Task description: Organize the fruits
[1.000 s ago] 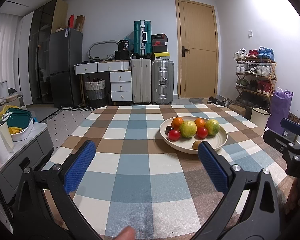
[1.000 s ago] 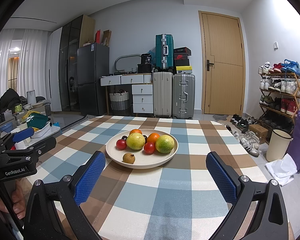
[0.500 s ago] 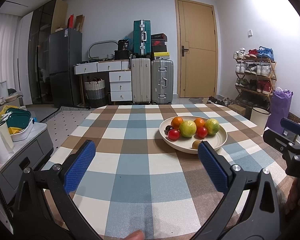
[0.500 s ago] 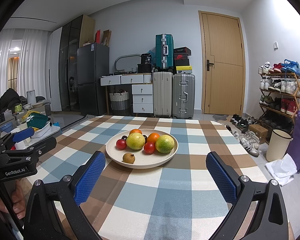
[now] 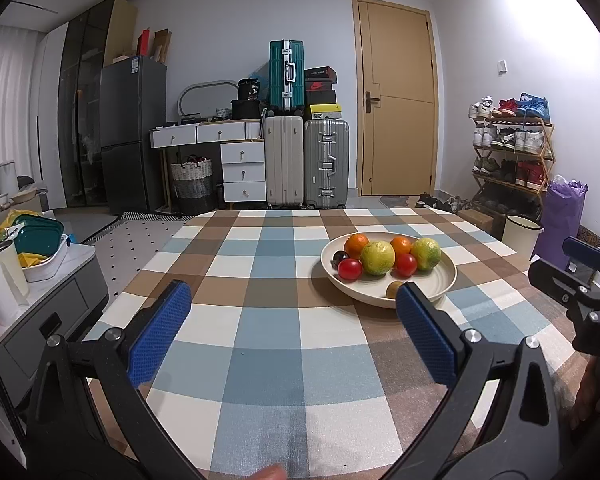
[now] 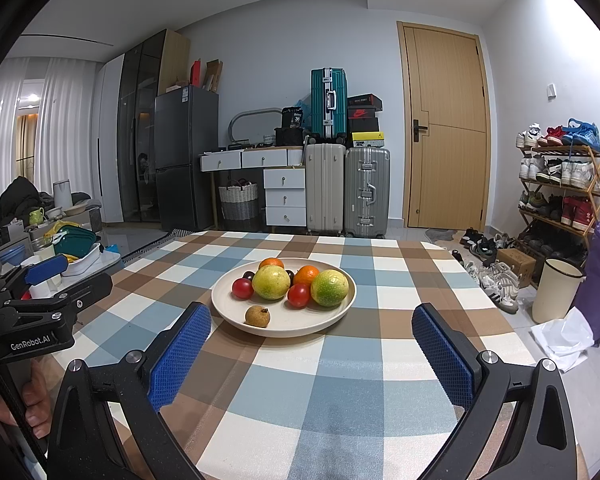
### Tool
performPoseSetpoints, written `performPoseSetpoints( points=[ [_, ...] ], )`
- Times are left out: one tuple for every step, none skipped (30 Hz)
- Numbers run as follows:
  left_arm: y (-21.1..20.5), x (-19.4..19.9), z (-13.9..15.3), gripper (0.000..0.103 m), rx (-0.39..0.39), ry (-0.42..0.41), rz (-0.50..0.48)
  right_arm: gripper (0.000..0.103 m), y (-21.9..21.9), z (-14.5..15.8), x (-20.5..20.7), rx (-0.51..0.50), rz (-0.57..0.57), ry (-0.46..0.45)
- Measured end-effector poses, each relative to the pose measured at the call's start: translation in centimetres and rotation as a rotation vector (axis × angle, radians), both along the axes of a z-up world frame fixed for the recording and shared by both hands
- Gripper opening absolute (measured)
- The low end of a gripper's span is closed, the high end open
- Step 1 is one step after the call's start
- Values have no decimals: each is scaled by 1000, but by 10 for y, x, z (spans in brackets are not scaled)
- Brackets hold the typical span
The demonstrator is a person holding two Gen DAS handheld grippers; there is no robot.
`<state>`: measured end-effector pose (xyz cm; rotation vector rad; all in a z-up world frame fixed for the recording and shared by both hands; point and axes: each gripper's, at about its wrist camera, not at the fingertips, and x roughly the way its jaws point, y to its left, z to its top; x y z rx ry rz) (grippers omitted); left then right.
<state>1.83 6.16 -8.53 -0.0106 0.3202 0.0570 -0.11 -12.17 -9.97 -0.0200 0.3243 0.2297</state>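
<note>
While both jaws gape empty, left gripper (image 6: 40,280) reads "GenRobot.AI"; right gripper (image 6: 312,340) unlabelled.

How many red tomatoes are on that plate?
2: one tomato at the plate's left, another tomato between the two big greenish fruits. More could hide behind.

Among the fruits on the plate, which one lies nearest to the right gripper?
The small brown fruit. It lies alone at the front of the plate, closest to the right gripper, while the red, yellow-green and orange fruits sit together farther back.
</note>
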Motion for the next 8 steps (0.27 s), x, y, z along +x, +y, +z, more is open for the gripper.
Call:
performPoseSetpoints(
  points=[
    [0,0,0,102,0,-1,-1,103,0,0,0,0,0,0],
    [0,0,0,102,1,-1,-2,103,0,0,0,0,0,0],
    [0,0,0,102,0,0,-3,103,0,0,0,0,0,0],
    [0,0,0,102,1,1,-5,103,0,0,0,0,0,0],
    [0,0,0,102,1,0,-5,103,0,0,0,0,0,0],
    [1,-1,0,102,0,0,-5,103,0,0,0,0,0,0],
    [0,0,0,102,0,3,-3,103,0,0,0,0,0,0],
    [0,0,0,102,0,5,-3,103,0,0,0,0,0,0]
  ],
)
